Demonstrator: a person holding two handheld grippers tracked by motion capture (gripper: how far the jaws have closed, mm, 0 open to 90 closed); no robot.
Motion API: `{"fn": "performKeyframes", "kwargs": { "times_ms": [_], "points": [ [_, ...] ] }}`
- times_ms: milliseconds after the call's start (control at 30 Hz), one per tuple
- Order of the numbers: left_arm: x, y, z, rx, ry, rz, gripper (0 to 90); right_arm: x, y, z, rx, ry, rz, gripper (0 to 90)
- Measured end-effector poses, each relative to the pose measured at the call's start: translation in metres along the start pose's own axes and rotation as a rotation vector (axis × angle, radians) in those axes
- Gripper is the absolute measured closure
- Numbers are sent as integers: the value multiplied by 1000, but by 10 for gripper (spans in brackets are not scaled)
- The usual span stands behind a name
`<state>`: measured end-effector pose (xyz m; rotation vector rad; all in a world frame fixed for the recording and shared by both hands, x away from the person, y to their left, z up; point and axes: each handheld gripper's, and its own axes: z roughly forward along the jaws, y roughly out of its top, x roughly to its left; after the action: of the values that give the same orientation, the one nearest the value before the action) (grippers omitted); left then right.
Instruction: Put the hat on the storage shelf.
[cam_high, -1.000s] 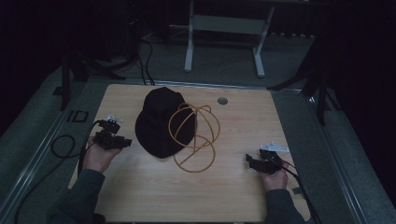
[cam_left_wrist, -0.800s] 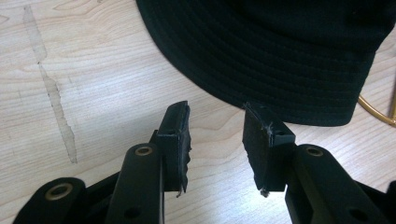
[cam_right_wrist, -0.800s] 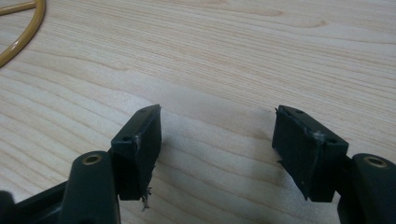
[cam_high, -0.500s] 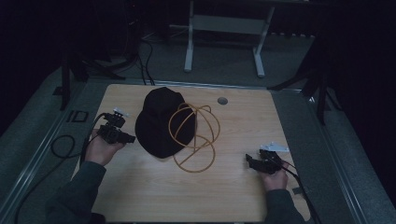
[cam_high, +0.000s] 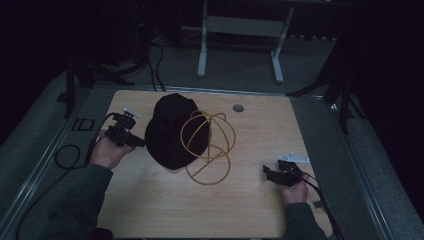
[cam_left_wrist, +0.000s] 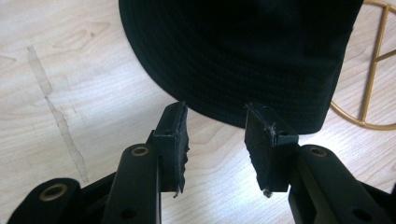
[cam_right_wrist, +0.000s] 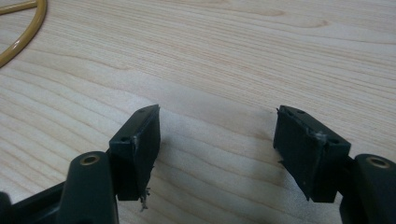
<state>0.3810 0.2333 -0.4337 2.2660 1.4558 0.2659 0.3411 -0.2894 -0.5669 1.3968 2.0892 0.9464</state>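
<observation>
The left gripper (cam_left_wrist: 215, 116) hovers over the wooden table (cam_left_wrist: 70, 93), its jaws parted right at the black hat's (cam_left_wrist: 243, 51) brim; a gold wire frame (cam_left_wrist: 373, 93) lies beside the hat.

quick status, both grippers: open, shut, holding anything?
Left gripper: open, fingers at the brim edge of the black fabric hat, nothing held.
Right gripper: open, holding nothing, over the light wooden table.

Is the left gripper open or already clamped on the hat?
Open. The left gripper has a clear gap between its jaws, tips at the black hat's brim edge, not pinching it.
</observation>
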Motion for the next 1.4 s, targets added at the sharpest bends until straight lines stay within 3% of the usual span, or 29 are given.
{"fn": "performKeyframes", "kwargs": {
  "times_ms": [500, 933, 1233, 1400],
  "points": [
    [-3, 28, -8, 32, -23, 24, 585, 0, 0, 0, -1, 0, 0, 315],
    [-20, 47, -8, 55, -33, 66, 575, 0, 0, 0, -1, 0, -1, 315],
    [-27, 60, -7, 79, -47, 66, 566, 0, 0, 0, -1, 0, -1, 316],
    [-31, 68, -5, 92, -70, 39, 552, 0, 0, 0, -1, 0, -1, 316]
  ]
}}
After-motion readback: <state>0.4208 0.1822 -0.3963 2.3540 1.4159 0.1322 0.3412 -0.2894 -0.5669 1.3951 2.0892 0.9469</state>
